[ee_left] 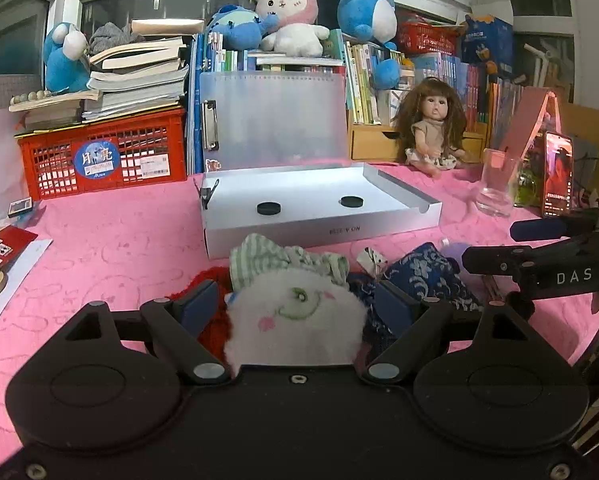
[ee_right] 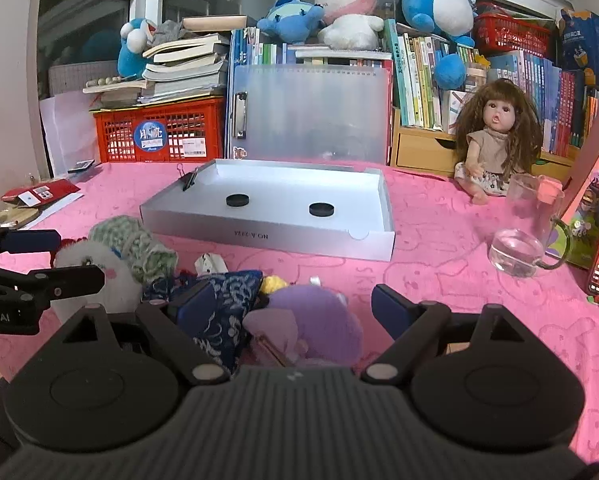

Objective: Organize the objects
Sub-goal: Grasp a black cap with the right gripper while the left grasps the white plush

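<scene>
A pile of small soft items lies on the pink tablecloth in front of an open silver box [ee_left: 399,222] [ee_right: 371,244]. My left gripper [ee_left: 295,306] is open around a white fluffy toy [ee_left: 295,320] with a green-striped cloth [ee_left: 259,258] on top; red yarn [ee_left: 211,324] sits at its left finger. My right gripper [ee_right: 285,306] is open around a purple plush [ee_right: 315,320], with a blue patterned pouch [ee_right: 223,300] against its left finger. The white toy also shows in the right wrist view [ee_right: 99,276]. The box holds two black discs [ee_left: 268,208] [ee_left: 352,201].
A doll [ee_left: 431,128] sits at the back right beside a glass cup [ee_left: 495,184] and a lit phone [ee_left: 557,174]. A red crate [ee_left: 107,152] with stacked books, a clear folder [ee_left: 275,120] and plush toys line the back. Cards [ee_left: 3,244] lie at the left.
</scene>
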The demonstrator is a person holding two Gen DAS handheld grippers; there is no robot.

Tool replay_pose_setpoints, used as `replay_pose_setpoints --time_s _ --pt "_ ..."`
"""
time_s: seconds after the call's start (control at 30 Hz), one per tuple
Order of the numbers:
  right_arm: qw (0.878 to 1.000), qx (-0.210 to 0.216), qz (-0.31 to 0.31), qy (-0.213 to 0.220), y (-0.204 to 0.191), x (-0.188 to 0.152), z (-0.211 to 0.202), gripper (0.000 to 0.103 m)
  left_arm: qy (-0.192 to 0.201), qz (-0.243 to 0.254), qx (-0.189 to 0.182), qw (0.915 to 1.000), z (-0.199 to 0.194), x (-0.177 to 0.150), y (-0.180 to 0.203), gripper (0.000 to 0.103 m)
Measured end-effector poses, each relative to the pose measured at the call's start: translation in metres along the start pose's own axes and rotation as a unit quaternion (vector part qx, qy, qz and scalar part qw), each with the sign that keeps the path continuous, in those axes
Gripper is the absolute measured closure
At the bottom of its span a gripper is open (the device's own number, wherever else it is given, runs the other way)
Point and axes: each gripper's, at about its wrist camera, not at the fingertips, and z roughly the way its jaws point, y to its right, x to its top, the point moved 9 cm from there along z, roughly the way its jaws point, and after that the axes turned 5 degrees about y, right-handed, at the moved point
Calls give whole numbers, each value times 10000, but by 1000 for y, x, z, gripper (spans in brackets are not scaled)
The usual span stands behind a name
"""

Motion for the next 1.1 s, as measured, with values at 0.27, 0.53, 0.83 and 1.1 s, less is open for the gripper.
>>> replay_pose_setpoints --time_s 0.27,0.53,0.83,1.1 --pt "9999 -89 60 -134 3 -19 -5 12 2 -62 25 10000 -2 -11 6 19" --pt "9990 -237 260 -275 13 -36 -10 12 -20 -79 99 9999 0 -18 11 19" --pt "9984 -359 283 -340 16 -48 -15 12 -62 -111 247 9996 5 -20 11 18" --pt "9977 -453 424 -281 21 -50 -18 15 -101 -123 303 9994 8 -22 11 18"
